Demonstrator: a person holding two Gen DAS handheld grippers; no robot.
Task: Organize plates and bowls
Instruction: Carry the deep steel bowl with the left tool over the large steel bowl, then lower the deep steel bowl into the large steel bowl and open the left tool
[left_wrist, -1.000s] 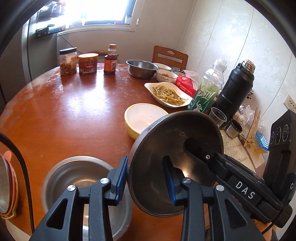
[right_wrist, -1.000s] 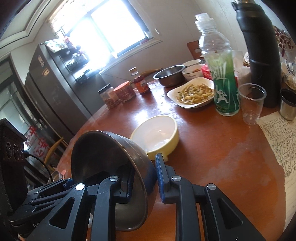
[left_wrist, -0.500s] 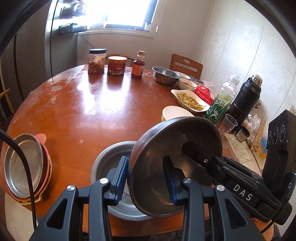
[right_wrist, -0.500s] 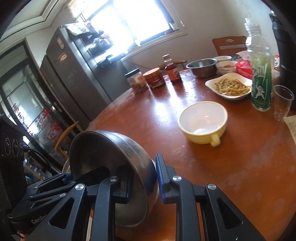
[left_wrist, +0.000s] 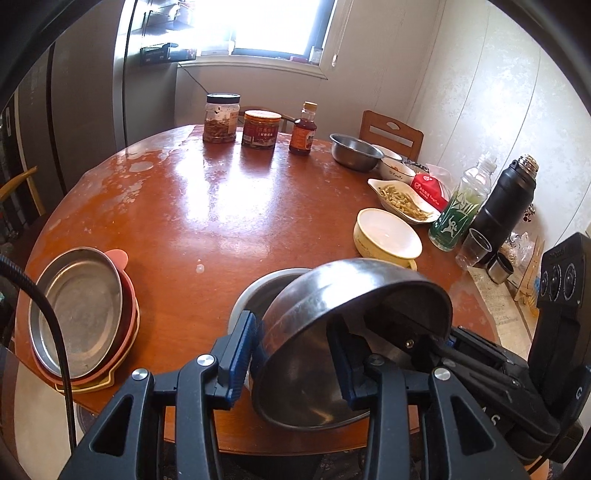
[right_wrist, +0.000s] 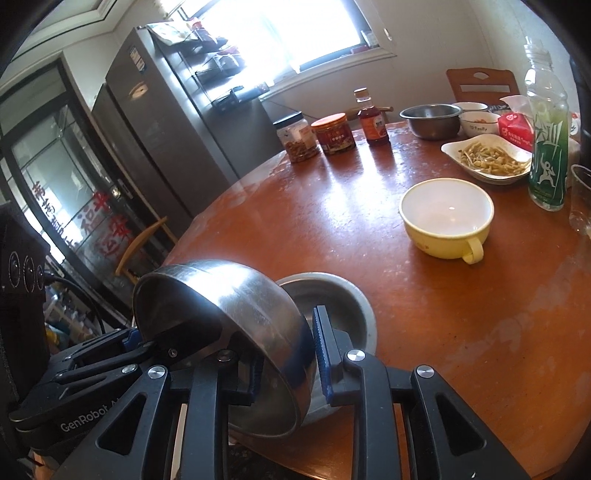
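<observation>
Holding a steel bowl (left_wrist: 354, 325) between both tools, we tip it on edge above a second steel bowl (left_wrist: 258, 291) that sits on the worktop (left_wrist: 184, 221) directly under and just ahead of the tips. The left tool (left_wrist: 291, 354) pinches the rim, one blue pad outside the wall and the other inside the hollow. The right tool (right_wrist: 284, 350) pinches the opposite side of the same rim, likewise with one pad on each face. A grip from both sides, we judge, keeps the slick metal from swinging while it is lowered to nest in the bowl beneath.

Ahead of the tools and to the right stands a yellow handled bowl (right_wrist: 447, 218), empty and well apart from the steel pair. Left of the left tool, near the worktop's edge, lies a stack of plates (left_wrist: 81, 314) with a metal plate on top, which suggests plates are gathered there and bowls here. The tilted bowl's lower edge appears to hang within the lower bowl's mouth; whether they touch we cannot tell.
</observation>
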